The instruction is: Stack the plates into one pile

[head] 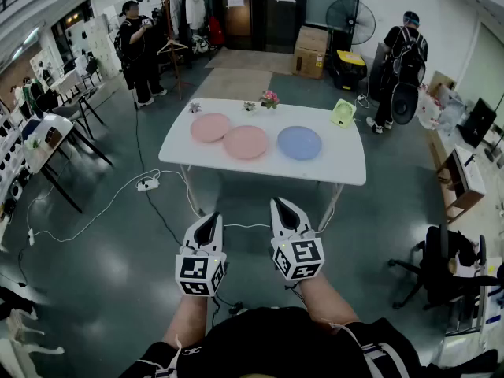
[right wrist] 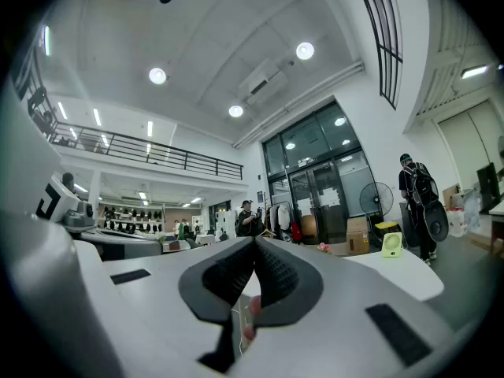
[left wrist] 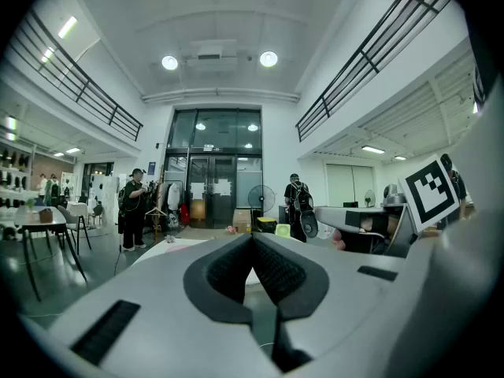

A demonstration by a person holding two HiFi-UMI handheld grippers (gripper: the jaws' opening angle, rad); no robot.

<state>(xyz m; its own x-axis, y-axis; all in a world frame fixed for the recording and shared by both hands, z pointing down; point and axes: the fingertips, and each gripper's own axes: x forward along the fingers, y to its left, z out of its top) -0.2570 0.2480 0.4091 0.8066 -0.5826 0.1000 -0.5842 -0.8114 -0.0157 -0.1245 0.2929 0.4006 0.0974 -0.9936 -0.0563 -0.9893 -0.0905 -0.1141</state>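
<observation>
- While they hover side by side over the grey floor (head: 102, 250), short of the table, the left gripper (head: 208, 220) and the right gripper (head: 283, 207) each have their jaws pressed together with nothing between them.
- Beyond them, on the white tabletop (head: 346, 162), three plates lie in a row, none stacked: a pink plate (head: 210, 127) at the left, a second pink plate (head: 246, 142) touching its edge, and a blue plate (head: 299, 142) just beside that.
- Near the tabletop's far edge stand a small green fan (head: 342, 113) and a pink potted flower (head: 270, 98).
</observation>
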